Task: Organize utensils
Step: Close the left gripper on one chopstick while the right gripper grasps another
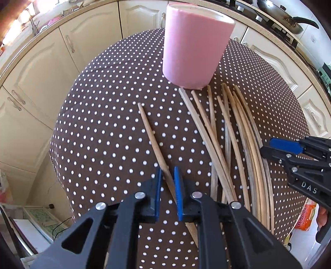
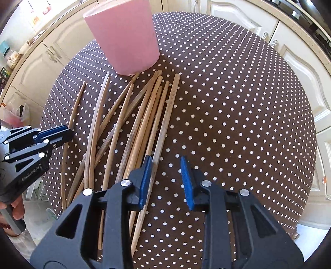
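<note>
A pink cup (image 1: pixel 194 45) stands upright at the far side of a round table; it also shows in the right wrist view (image 2: pixel 124 39). Several wooden chopsticks (image 1: pixel 233 132) lie fanned out below it, also seen in the right wrist view (image 2: pixel 132 124). One single chopstick (image 1: pixel 153 140) lies apart to the left. My left gripper (image 1: pixel 167 180) has its blue pads on either side of this chopstick's near end, with small gaps. My right gripper (image 2: pixel 165 175) is open, its left pad beside the rightmost chopstick (image 2: pixel 165 124).
The table has a brown cloth with white dots (image 1: pixel 103 124). Cream kitchen cabinets (image 1: pixel 41 72) ring the table. A pan (image 1: pixel 285 16) sits on a stove at the far right. The right gripper shows in the left wrist view (image 1: pixel 266 148), the left gripper in the right wrist view (image 2: pixel 68 132).
</note>
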